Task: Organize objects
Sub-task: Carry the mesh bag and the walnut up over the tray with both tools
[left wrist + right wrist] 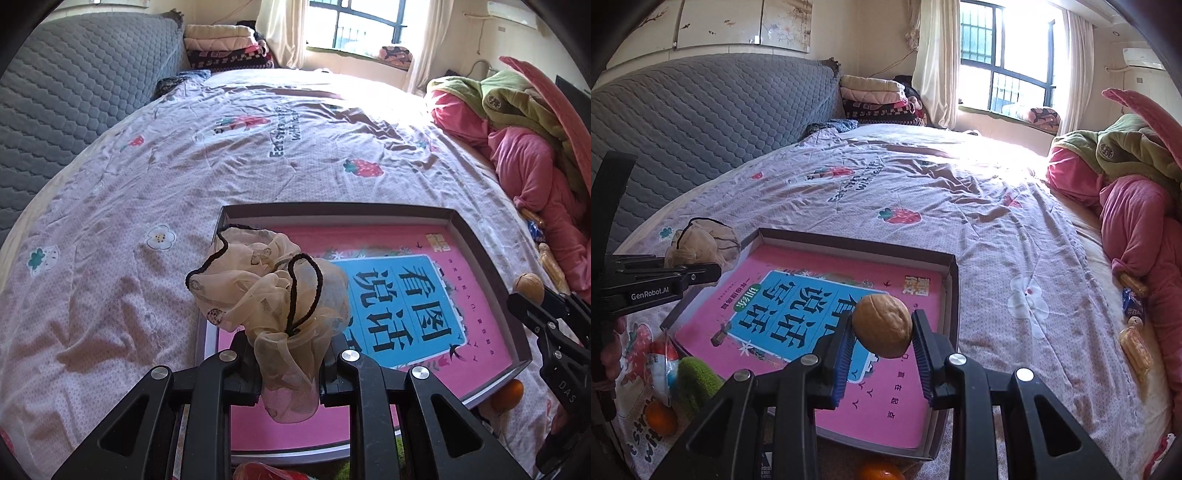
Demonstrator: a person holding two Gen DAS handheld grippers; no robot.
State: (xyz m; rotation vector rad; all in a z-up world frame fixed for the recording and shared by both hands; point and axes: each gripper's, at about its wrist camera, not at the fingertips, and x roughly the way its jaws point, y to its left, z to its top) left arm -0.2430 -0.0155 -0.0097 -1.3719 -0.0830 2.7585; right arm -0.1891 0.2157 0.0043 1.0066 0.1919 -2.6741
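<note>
Clamped between my left gripper (291, 354) jaws is a sheer cream scrunchie (273, 288) with black piping; the fabric bunches up above the fingertips and a tail hangs down between them. It sits over the near left corner of the shallow box tray (491, 254), which lies on the strawberry-print bedsheet (147, 166) and already holds a pink book (424, 295) flat inside.

My right gripper (882, 328) is closed on a walnut (882, 325), pinched at its two sides by the blue pads (846, 354), and it hangs above the book near the middle of the tray.

What worries me most is the walnut. It is round and hard, held only at two small spots, so a tilt or a bump could make it squirt out. Let go from this height, it may bounce on the glossy cover and roll over the low rim onto the sheet.

The scrunchie is the opposite problem: limp fabric can snag on the pads and stay hanging when I part the jaws, or drape over the tray's edge instead of landing inside.

Both grippers are close over one tray, so they could knock each other. An orange (877, 472) lies just outside the near rim, and another orange (661, 417) sits by a green scrubber (696, 384); nudging the tray may set them rolling.
</note>
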